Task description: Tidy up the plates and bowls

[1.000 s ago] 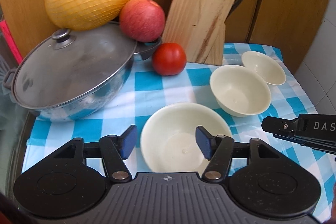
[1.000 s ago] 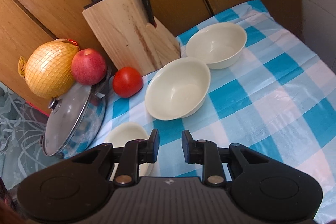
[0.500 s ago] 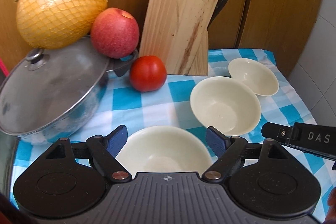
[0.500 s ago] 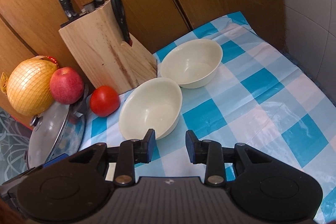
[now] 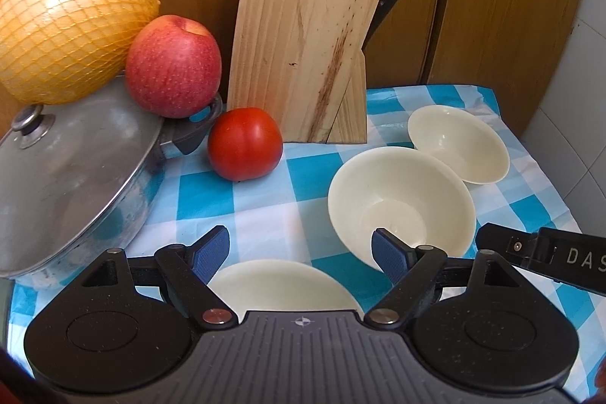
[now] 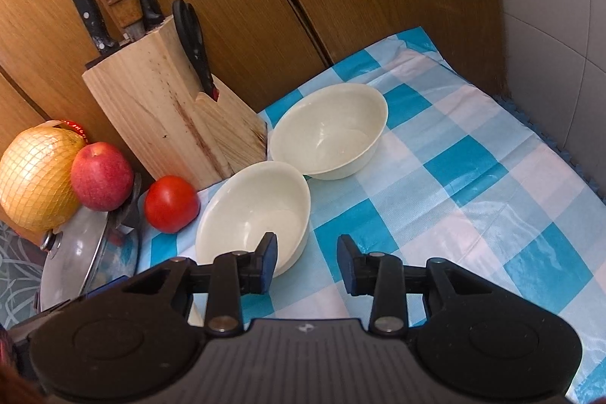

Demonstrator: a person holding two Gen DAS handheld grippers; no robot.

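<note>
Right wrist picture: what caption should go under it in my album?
Open right gripper hovers by the nearer bowl, another bowl behind, on checked cloth.

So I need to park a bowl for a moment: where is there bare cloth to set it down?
The widest bare stretch of checked cloth lies right of the two far bowls, the middle bowl and the far bowl, toward the tiled wall. A smaller patch lies between the tomato and the near bowl. Around the pot and knife block it is crowded.

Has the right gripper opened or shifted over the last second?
Yes. The right gripper has opened wider and moved forward toward the knife block, closing on the middle bowl.
</note>
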